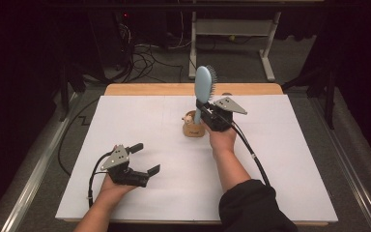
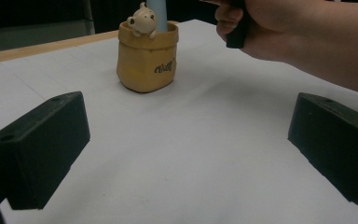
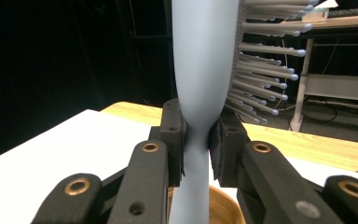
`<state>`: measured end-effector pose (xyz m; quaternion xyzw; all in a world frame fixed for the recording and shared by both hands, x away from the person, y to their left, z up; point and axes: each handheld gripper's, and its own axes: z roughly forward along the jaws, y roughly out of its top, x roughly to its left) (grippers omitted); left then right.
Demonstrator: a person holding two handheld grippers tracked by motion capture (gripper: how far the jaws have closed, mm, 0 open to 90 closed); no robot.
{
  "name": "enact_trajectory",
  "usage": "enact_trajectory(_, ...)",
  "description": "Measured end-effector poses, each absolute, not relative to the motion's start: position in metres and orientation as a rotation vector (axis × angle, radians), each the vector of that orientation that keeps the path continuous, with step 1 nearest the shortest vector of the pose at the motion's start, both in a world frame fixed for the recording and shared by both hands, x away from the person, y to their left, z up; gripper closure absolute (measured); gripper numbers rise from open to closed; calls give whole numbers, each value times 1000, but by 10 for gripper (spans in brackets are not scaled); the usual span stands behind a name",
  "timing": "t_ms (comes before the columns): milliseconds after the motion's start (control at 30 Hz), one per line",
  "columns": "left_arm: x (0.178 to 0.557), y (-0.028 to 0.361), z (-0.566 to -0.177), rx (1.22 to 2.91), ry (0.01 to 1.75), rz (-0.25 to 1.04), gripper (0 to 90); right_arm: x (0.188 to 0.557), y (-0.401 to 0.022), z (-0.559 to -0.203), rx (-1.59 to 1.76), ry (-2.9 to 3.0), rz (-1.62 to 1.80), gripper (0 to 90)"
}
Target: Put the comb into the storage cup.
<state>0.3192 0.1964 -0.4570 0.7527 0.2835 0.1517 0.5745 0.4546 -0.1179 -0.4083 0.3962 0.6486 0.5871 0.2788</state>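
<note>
The right gripper (image 1: 204, 108) clamps the handle of a pale blue hairbrush (image 1: 203, 87), held upright with its handle end inside the yellow bear-topped pot (image 1: 193, 127) near the table's (image 1: 125, 125) middle. The left gripper (image 1: 145, 158) rests near the front edge, jaws spread wide around nothing.

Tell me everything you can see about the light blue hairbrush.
The hairbrush is pale blue with a smooth, plastic-looking back and an oval head. Rows of thin bristles with small ball tips stick out from one side. It stands upright, head up. The right gripper is shut on its narrow neck, pads pressing from both sides. The handle goes down into the small yellow-brown holder, which has a little bear figure on its rim and stands on the white table.
</note>
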Motion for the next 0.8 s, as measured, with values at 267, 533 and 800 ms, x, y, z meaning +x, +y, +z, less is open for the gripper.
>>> enact_trajectory(267,319,196,-457,1766,663,357,0,455,-119,-414,1079,1743,1551,781)
enact_trajectory(533,319,195,-458,1773,662,358,0,457,-119,-422,1103,1751,1545,780)
enact_trajectory(800,320,194,-459,1778,662,355,0,457,-120,-433,1135,1766,1536,780)
